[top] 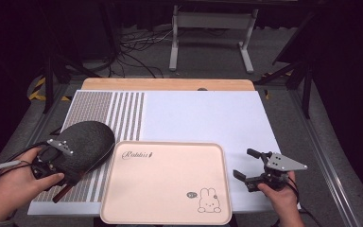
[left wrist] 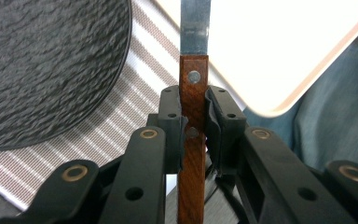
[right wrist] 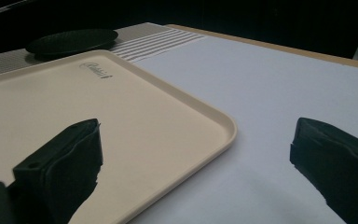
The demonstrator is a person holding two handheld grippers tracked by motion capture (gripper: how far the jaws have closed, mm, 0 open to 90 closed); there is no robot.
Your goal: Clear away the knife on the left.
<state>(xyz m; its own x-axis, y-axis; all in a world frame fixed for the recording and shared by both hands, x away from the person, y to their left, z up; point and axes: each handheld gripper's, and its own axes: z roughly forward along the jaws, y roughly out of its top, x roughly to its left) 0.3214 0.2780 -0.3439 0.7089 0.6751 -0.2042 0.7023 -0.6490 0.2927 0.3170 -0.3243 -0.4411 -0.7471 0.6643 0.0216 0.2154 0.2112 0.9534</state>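
My left gripper (top: 71, 178) is shut on the brown wooden handle of a knife (left wrist: 193, 88), at the table's left edge. The steel blade (left wrist: 196, 23) points away from the jaws, between a dark grey textured plate (top: 82, 144) and a cream tray (top: 165, 182). In the high view the handle's end (top: 60, 195) sticks out below the hand. At the right, my right gripper (top: 250, 165) stands open with nothing in it, beside the tray's right rim (right wrist: 223, 126). Its two fingertips (right wrist: 70, 163) are far apart above the tray's edge and the white mat.
A white mat (top: 203, 116) with a grey striped left part (top: 123, 116) covers the wooden table. The tray bears a rabbit drawing (top: 209, 201) at its near right corner. Blue denim cloth (left wrist: 335, 121) lies under the left gripper. Cables and a white stand (top: 212, 28) lie beyond the table.
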